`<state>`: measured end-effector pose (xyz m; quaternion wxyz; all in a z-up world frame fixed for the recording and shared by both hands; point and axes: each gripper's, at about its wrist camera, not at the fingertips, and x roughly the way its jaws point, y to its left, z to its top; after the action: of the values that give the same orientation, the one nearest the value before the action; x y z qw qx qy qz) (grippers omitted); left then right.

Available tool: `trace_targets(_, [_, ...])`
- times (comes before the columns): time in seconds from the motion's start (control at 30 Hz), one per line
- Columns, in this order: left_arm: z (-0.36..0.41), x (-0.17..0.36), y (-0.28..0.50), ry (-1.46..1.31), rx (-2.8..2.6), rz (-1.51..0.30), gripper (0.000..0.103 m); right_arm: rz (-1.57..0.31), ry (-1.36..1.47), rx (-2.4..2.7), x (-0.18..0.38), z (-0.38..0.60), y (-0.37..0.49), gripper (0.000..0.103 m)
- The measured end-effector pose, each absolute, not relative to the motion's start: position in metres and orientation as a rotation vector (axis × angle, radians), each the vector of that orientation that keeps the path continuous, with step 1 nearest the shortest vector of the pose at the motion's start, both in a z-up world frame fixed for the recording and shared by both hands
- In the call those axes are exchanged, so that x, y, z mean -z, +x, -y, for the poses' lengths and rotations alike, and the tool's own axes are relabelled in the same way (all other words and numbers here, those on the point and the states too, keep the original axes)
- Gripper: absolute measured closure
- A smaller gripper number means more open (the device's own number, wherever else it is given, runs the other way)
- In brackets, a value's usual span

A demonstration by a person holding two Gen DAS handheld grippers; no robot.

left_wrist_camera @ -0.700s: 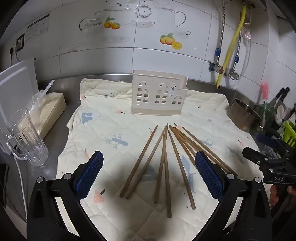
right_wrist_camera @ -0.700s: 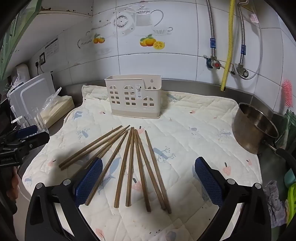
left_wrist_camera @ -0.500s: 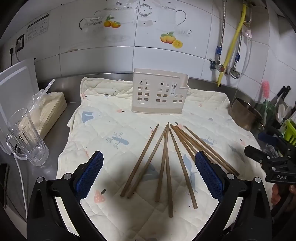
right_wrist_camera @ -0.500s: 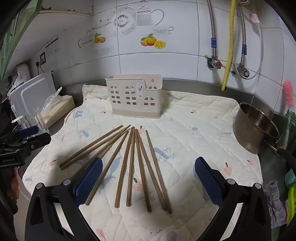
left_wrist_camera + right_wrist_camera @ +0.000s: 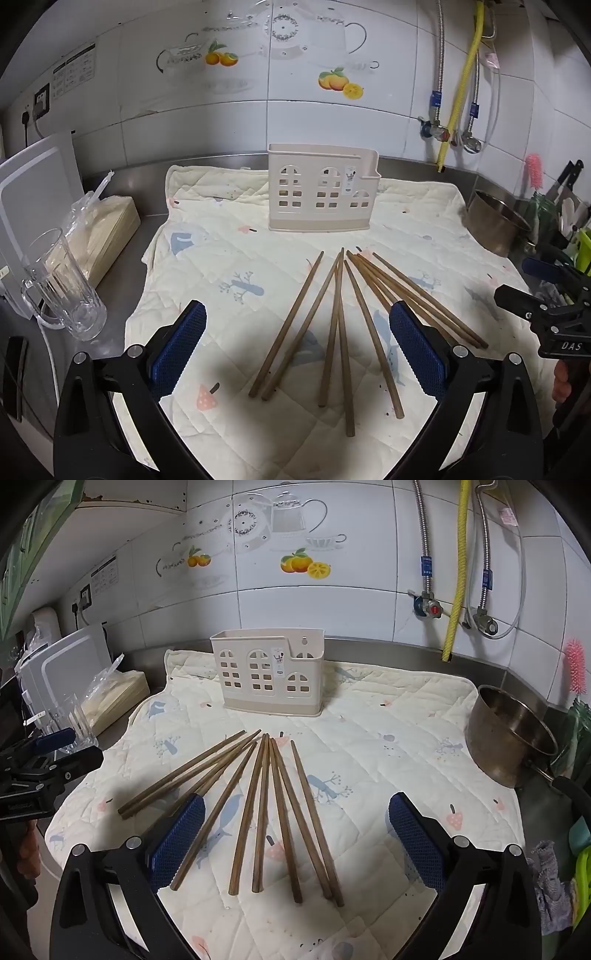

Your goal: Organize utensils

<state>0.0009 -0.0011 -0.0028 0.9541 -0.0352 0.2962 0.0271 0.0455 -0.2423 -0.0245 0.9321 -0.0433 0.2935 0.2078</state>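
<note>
Several brown wooden chopsticks (image 5: 340, 325) lie fanned out on a cream quilted mat (image 5: 229, 258), also in the right wrist view (image 5: 262, 805). A beige plastic utensil holder (image 5: 321, 188) with window cut-outs stands upright behind them near the wall; it also shows in the right wrist view (image 5: 267, 672). My left gripper (image 5: 295, 343) is open and empty, above the near ends of the chopsticks. My right gripper (image 5: 295, 834) is open and empty, also above the chopsticks' near ends. Each gripper shows at the edge of the other's view.
A glass mug (image 5: 62, 284), a wrapped pale box (image 5: 107, 225) and a white board (image 5: 33, 184) stand at the left. A steel pot (image 5: 509, 734) sits off the mat's right edge. Pipes and a yellow hose (image 5: 456, 572) hang on the tiled wall.
Both views have shifted very slightly; the chopsticks and holder sit a touch lower in frame. Nothing was taken hold of or moved.
</note>
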Motion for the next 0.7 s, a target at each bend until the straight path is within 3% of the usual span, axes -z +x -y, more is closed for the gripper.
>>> trace_targets(0.7, [0.0025,0.0056,0.0008,-0.077,-0.057,-0.607,0.005,-0.592,-0.085,-0.433,0.0247,0.2406,0.0429,0.006])
